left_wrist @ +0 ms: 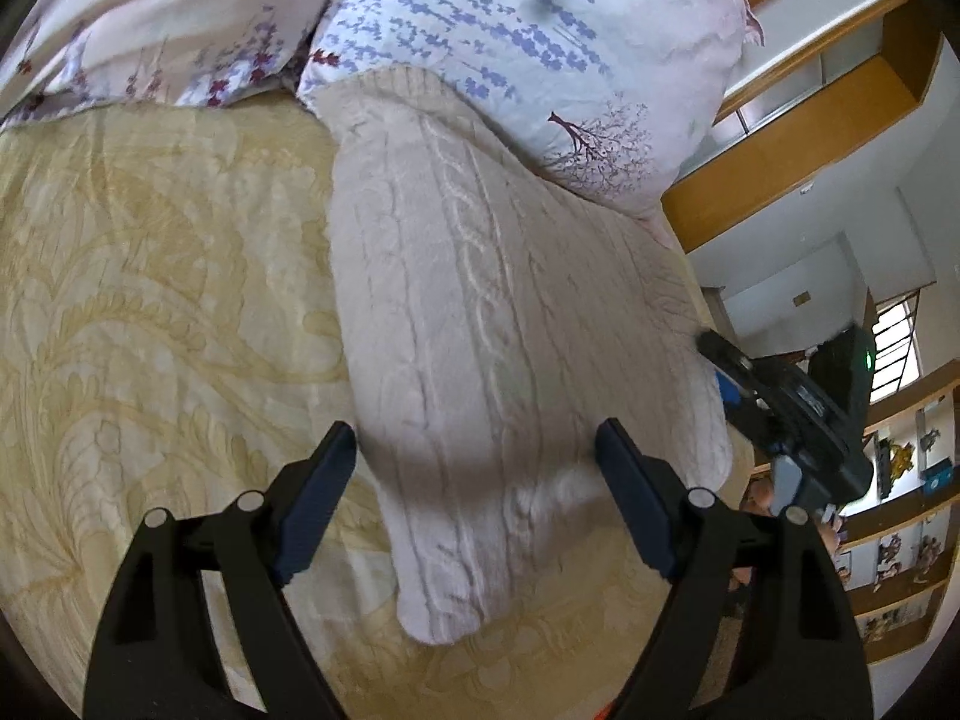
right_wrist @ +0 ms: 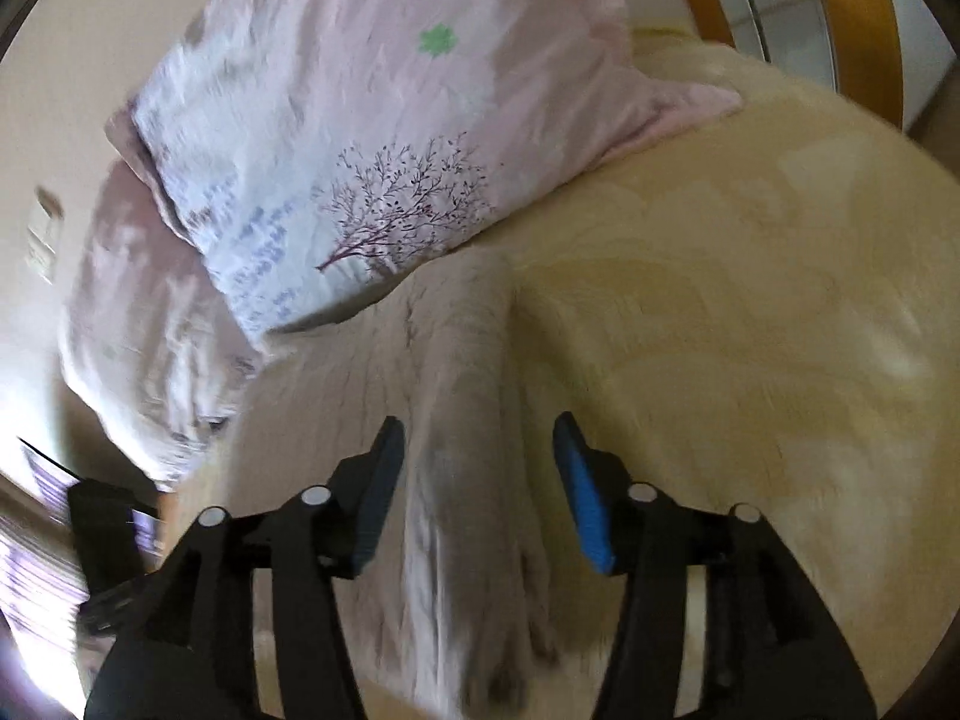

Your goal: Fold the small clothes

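Observation:
A cream cable-knit sweater (left_wrist: 480, 300) lies folded lengthwise on a yellow patterned bedspread (left_wrist: 150, 300), its ribbed far end tucked against a pillow. My left gripper (left_wrist: 475, 429) hovers open over the sweater's near part, with its dark pads wide apart and touching nothing. In the right wrist view the picture is blurred. There my right gripper (right_wrist: 477, 423) stands open astride a raised fold of the sweater (right_wrist: 468, 360), with a gap on each side of the fold. The right gripper (left_wrist: 729, 360) also shows at the sweater's right edge in the left wrist view.
A floral pillow (left_wrist: 510, 30) lies at the sweater's far end, with a second pillow (left_wrist: 150, 18) to its left. Bare bedspread (right_wrist: 720, 330) stretches to the right of the sweater. Wooden shelves (left_wrist: 900, 540) with small objects stand past the bed's right edge.

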A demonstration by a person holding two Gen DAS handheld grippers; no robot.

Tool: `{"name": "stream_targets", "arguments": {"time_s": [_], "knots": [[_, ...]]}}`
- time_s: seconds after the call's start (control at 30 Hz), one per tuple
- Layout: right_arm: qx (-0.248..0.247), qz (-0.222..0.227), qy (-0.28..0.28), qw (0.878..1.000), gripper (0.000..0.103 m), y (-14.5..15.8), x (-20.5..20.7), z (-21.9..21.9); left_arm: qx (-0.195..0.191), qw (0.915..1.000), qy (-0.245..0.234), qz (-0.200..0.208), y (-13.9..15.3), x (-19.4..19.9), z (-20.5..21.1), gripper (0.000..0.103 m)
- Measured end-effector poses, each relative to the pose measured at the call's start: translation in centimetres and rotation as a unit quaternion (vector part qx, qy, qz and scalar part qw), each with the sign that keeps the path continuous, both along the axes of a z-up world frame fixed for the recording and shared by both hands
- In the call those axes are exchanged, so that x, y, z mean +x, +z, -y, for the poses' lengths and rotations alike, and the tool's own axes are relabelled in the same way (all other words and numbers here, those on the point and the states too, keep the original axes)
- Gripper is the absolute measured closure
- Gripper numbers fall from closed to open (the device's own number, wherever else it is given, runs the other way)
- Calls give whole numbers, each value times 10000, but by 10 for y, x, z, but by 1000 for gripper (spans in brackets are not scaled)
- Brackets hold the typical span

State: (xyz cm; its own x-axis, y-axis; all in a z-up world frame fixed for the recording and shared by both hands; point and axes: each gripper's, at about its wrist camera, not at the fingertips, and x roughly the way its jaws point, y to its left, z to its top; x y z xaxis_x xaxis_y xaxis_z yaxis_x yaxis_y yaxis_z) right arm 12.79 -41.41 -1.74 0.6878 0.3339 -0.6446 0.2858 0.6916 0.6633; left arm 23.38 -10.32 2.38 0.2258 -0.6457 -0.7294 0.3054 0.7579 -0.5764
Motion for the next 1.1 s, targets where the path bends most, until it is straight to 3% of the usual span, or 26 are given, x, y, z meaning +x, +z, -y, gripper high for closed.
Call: {"name": "stream_targets", "arguments": {"time_s": [0.13, 0.2, 0.37, 0.47, 0.5, 0.6, 0.77, 0.93, 1.03, 1.1], "knots": [[312, 120, 101, 9994, 48, 0, -30, -1, -120, 9998, 103, -111, -4, -8, -4, 27], [332, 146, 154, 9992, 49, 0, -39, -4, -206, 9995, 151, -164, -7, -12, -5, 36], [389, 201, 268, 9987, 68, -8, -54, -15, -413, 9979, 176, -456, -23, -21, -3, 54], [394, 190, 317, 9985, 78, -14, -55, -20, -397, 9981, 225, -405, -23, -26, -8, 64], [362, 200, 320, 9986, 86, -14, -56, -20, -404, 9981, 252, -388, -23, -28, -10, 71], [219, 378, 249, 9987, 93, -7, -61, -20, -379, 9988, 190, -238, -18, -34, -12, 82], [-260, 697, 55, 9972, 94, 16, -71, -18, -170, 9996, -32, 205, -11, -51, -3, 85], [-463, -97, -54, 9989, 94, -14, -61, -12, 178, 9988, -130, 442, -15, -62, 4, 84], [-390, -155, -124, 9990, 94, -20, -60, -9, 314, 9985, -102, 444, -15, -62, 6, 77], [-534, -228, -91, 9983, 91, -15, -58, -10, 448, 9977, -64, 505, -13, -63, 7, 65]]}}
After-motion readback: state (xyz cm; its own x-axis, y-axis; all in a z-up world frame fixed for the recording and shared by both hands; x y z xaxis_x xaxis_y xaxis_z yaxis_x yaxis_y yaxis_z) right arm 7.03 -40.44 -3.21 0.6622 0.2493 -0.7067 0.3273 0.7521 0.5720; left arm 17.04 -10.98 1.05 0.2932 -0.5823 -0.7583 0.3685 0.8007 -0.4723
